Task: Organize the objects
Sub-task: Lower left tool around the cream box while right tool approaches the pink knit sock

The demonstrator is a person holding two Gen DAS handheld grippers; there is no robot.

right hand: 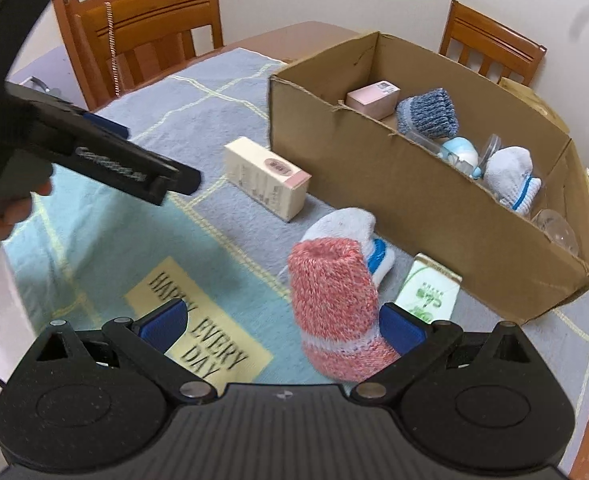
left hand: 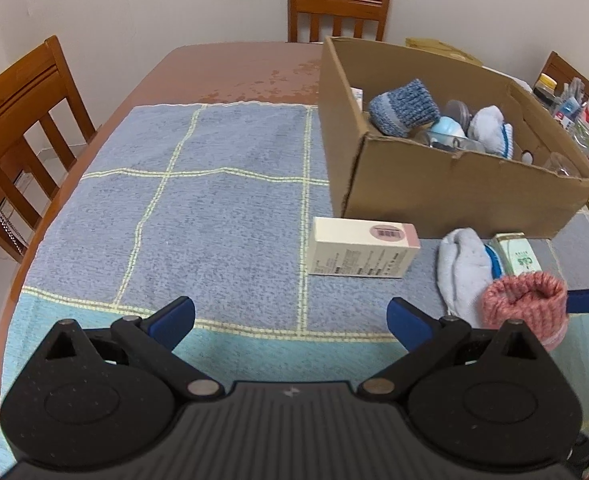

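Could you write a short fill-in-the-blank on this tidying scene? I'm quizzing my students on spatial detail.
1. The pink knitted sock lies between the jaws of the ____ gripper.
2. The blue knitted sock sits inside the ____ box.
3. The cream carton rests on the ____, outside that box.
4. The left gripper holds ____.

Missing: right; cardboard; towel; nothing

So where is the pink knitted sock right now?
The pink knitted sock lies on the blue towel between the open right gripper fingers, against the right one, beside the white sock and green box.
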